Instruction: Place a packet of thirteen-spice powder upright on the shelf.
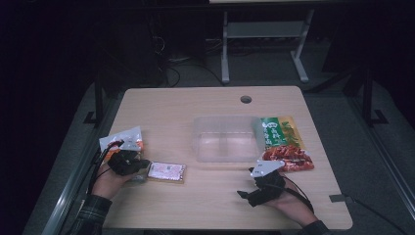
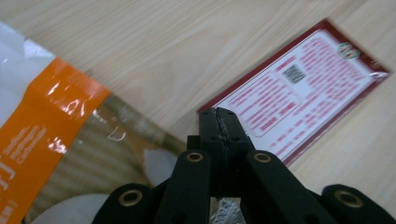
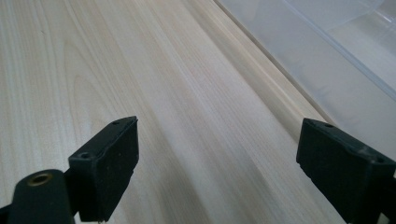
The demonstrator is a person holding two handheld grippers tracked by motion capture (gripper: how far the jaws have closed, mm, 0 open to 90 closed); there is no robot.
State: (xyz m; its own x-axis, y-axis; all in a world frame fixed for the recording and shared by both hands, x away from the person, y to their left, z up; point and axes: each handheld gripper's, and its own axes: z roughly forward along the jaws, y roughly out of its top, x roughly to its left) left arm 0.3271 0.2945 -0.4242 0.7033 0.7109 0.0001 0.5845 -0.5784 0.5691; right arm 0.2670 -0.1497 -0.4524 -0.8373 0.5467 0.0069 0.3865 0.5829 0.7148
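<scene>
Red-bordered snack packet (image 2: pixel 299 88) lies flat on the tabletop (image 1: pixel 210 196); our left hand-held gripper (image 2: pixel 219 114), jaws shut and empty, touches its edge. Next we must open and grip it.

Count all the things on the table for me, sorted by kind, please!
Snack packets: 3, the orange and white packet, the red and white packet and the green and red packet
Clear plastic boxes: 1
Total: 4
</scene>
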